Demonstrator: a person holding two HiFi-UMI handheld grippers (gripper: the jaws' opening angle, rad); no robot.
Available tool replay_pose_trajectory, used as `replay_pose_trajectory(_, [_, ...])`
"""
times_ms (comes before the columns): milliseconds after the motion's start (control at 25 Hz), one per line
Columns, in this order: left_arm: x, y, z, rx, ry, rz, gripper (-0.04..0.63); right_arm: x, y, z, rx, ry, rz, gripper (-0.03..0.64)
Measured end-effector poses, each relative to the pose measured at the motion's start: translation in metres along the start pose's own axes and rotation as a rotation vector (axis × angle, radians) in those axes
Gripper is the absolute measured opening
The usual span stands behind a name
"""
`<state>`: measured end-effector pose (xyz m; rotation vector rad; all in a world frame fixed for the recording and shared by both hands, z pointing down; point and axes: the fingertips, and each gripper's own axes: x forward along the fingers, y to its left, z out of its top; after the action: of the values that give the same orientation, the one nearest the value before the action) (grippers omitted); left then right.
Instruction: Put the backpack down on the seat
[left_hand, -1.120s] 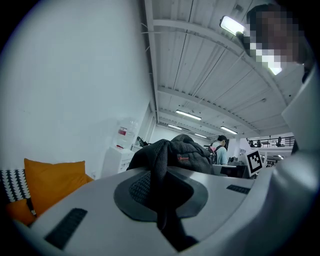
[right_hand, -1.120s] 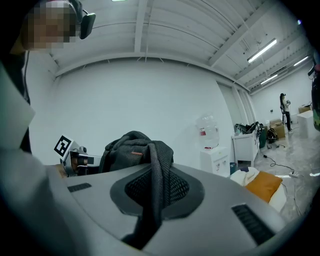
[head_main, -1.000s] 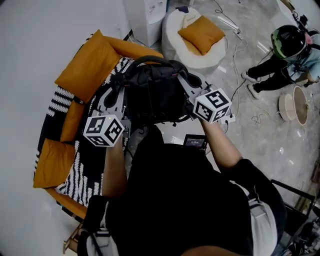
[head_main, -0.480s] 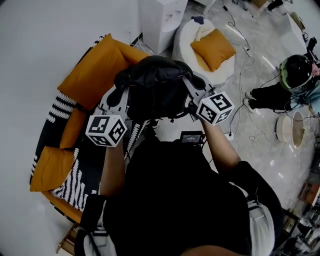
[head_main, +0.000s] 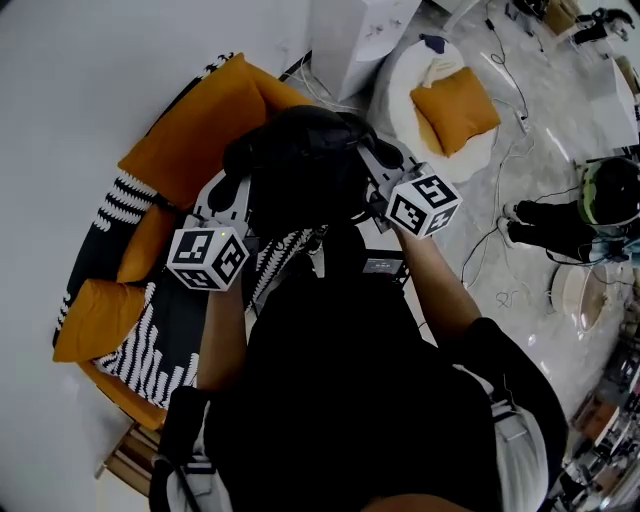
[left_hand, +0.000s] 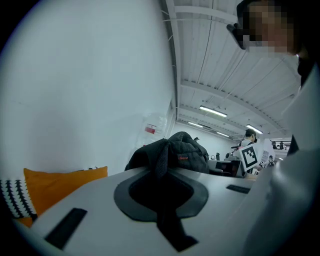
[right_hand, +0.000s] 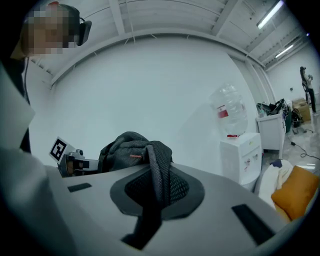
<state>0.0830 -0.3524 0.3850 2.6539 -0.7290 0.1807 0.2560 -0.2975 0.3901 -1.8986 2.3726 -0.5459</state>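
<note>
In the head view a black backpack (head_main: 300, 170) hangs in the air between my two grippers, over the right end of the sofa seat (head_main: 150, 345), which has a black-and-white striped cover. My left gripper (head_main: 232, 195) is shut on a dark strap (left_hand: 161, 165) of the backpack (left_hand: 175, 152). On the other side my right gripper (head_main: 375, 172) is shut on a mesh strap (right_hand: 157, 172), with the bag's body (right_hand: 127, 147) beyond it. The bag's underside and the seat directly below it are hidden.
Orange cushions (head_main: 195, 125) (head_main: 95, 320) lie on the sofa against the white wall. A round white pouf with an orange cushion (head_main: 455, 105) and a water dispenser (head_main: 360, 30) stand behind. A helmeted person (head_main: 590, 210) sits on the floor at right, among cables (head_main: 500, 250).
The backpack and both grippers have shifted slightly up and away in the head view, farther over the sofa. Both grips are unchanged. The head view has swung a little.
</note>
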Motion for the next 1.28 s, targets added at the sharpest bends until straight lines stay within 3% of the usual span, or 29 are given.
replay_pose_trajectory(480, [0.024, 0.086, -0.06, -0.146, 0.05, 0.258, 0.032, 0.12, -0.029, -0.06, 0.007, 0.228, 0.237, 0.044])
replay_pose_trajectory(760, [0.03, 0.116, -0.094, -0.237, 0.047, 0.412, 0.032, 0.175, -0.037, -0.091, -0.049, 0.343, 0.366, 0.044])
replay_pose_trajectory(1280, [0.044, 0.187, -0.128, -0.341, 0.003, 0.594, 0.032, 0.266, -0.04, -0.137, -0.07, 0.465, 0.516, 0.044])
